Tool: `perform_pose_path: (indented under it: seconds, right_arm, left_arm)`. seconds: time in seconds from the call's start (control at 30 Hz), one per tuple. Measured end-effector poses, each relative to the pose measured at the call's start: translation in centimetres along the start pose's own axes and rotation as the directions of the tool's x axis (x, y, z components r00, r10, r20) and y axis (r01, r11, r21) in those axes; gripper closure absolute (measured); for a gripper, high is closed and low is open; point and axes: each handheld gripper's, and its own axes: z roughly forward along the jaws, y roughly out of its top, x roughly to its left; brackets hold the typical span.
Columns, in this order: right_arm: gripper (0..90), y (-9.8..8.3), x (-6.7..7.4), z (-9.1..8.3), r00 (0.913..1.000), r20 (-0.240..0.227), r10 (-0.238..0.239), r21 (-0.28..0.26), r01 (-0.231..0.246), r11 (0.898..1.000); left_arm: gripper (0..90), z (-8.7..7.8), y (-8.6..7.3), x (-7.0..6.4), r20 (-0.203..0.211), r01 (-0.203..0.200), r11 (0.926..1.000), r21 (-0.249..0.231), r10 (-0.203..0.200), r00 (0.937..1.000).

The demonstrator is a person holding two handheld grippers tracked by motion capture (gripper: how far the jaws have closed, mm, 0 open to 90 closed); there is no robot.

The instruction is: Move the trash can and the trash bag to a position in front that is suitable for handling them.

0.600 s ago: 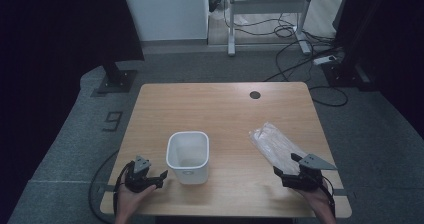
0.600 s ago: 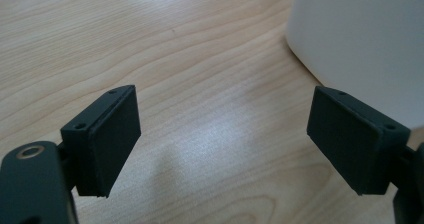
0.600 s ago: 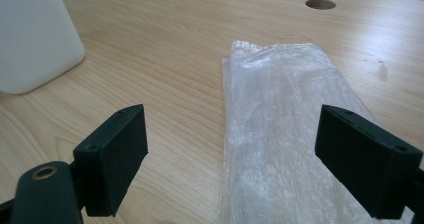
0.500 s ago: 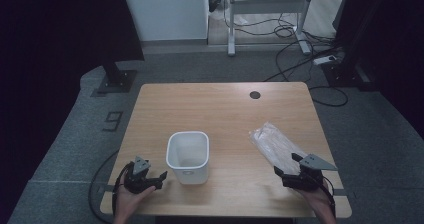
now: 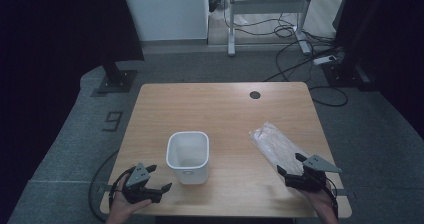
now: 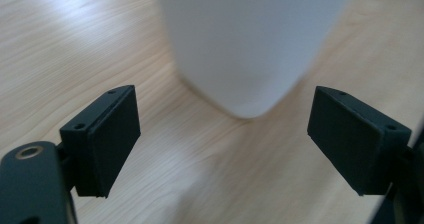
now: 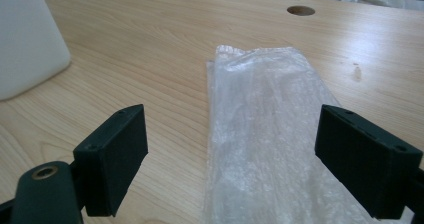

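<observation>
- Fingers [image 6: 102, 144] of the left gripper [image 5: 152, 180] stand wide apart with nothing between them, aimed at the near side of the white bin [image 5: 188, 156], close to it but not touching.
- Fingers [image 7: 112, 161] of the right gripper [image 5: 292, 166] are spread just as wide and empty, with the near end of the clear plastic bag [image 5: 277, 146] lying below the gap; no pad presses on it.
- To my eye this is the approach step: both hands rest at the near edge of the desk [image 5: 220, 104], each lined up with its own thing, nothing lifted yet.
- Bin stands upright near the middle of the desk, towards the person's side; bag lies flat to its right, well apart from it, running from the right gripper away towards the far side.
- Next move, I'd judge, calls for the right gripper to dip and pinch the thin, slippery film at its near end, and the left to steady the bin's wall.
- Count: one bin, one bag, two grippers, one round cable hole [image 5: 255, 94] at the far edge.
</observation>
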Motion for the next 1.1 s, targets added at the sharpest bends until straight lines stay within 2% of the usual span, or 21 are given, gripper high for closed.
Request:
perform_pose_path:
  seconds: [0.2, 0.3, 0.4, 0.5, 0.7, 0.9, 1.1]
  right_arm:
    - [13.7, 0.0, 0.3, 0.2, 0.9999, -0.016, 0.002, 0.001, -0.002, 1.0]
    - [13.7, 0.0, 0.4, 0.3, 0.9999, -0.015, -0.003, 0.004, 0.003, 1.0]
    - [13.7, 0.0, 0.4, 0.3, 0.9999, -0.011, 0.001, 0.005, -0.001, 1.0]
    - [13.7, 0.1, 0.2, 0.4, 0.9998, -0.019, 0.011, 0.001, -0.011, 1.0]
    - [13.7, 0.3, 0.2, 0.3, 0.9997, -0.022, 0.009, -0.008, -0.009, 1.0]
    - [13.6, 0.1, 0.5, 0.0, 0.9997, -0.022, 0.014, -0.003, -0.014, 1.0]
    - [12.6, -0.5, 0.6, -0.8, 0.9997, 0.004, 0.023, 0.013, -0.023, 1.0]
  left_arm:
    - [11.9, 1.3, 1.0, -1.0, 0.009, -0.016, 0.9988, -0.045, 0.017, 0.9998]
    - [12.7, 2.1, 1.3, -1.2, 0.011, -0.041, 0.9977, -0.054, 0.042, 0.9991]
    - [13.1, 2.9, 1.5, -1.2, 0.025, -0.063, 0.9969, -0.047, 0.064, 0.9976]
    - [13.7, 3.8, 1.7, -1.1, 0.008, -0.062, 0.9973, -0.041, 0.062, 0.998]
    - [14.1, 5.2, 2.3, -1.1, 0.014, -0.074, 0.9969, -0.027, 0.074, 0.9971]
    - [14.1, 7.0, 4.1, -1.6, 0.019, -0.1, 0.9947, -0.021, 0.101, 0.9948]
    - [14.0, 8.3, 5.2, -1.6, 0.038, -0.101, 0.9946, -0.023, 0.102, 0.994]
